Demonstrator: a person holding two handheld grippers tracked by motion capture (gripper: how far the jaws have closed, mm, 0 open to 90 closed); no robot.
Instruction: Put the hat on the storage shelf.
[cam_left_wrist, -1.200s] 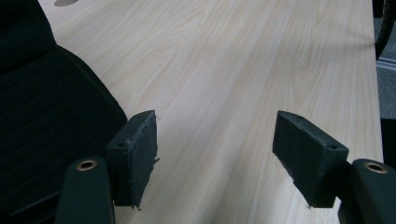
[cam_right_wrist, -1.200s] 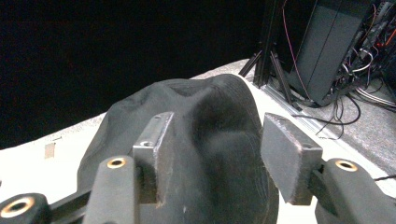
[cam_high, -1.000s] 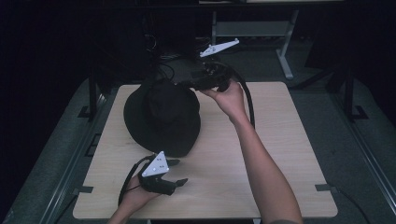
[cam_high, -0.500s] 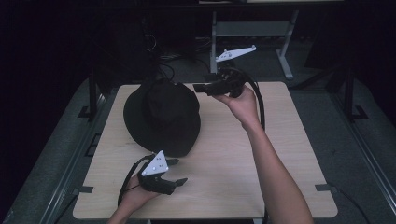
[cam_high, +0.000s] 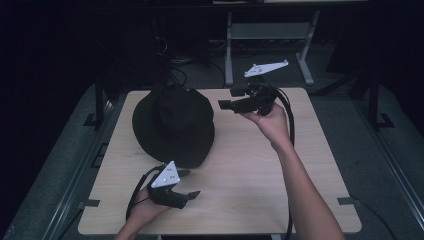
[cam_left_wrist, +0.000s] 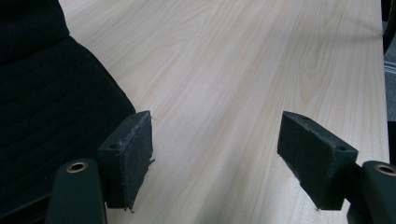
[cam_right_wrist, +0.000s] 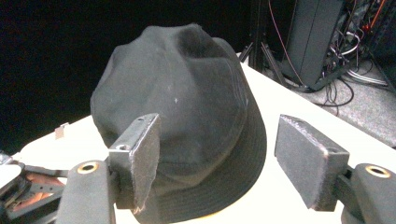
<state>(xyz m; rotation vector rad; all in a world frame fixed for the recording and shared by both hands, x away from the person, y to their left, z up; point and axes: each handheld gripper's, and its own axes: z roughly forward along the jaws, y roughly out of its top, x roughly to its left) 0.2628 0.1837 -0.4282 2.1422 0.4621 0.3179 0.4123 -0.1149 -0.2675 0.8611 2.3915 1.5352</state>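
- black fabric hat sits crown up on the left half of the pale wooden table, its brim flat on the wood and its crown a little dented on top.
- right gripper is held in the air over the far right part of the table, pointing across at the hat — near its brim, not touching it.
- seen along the right gripper from its own camera, the jaws stand wide with nothing between them; the hat lies beyond them and the pads are clear of it. these jaws have just been opening.
- left gripper rests low at the near edge of the table, just beside the hat's near brim, gripped by the person's left hand.
- in the left gripper view the left gripper is spread wide over bare wood; the hat fills the left side, its edge next to the left pad, and i cannot tell whether they touch. these jaws have just been opening a little too, nothing between them.
- right hand and forearm reach in from the bottom right, a cable trailing from the gripper along the arm.
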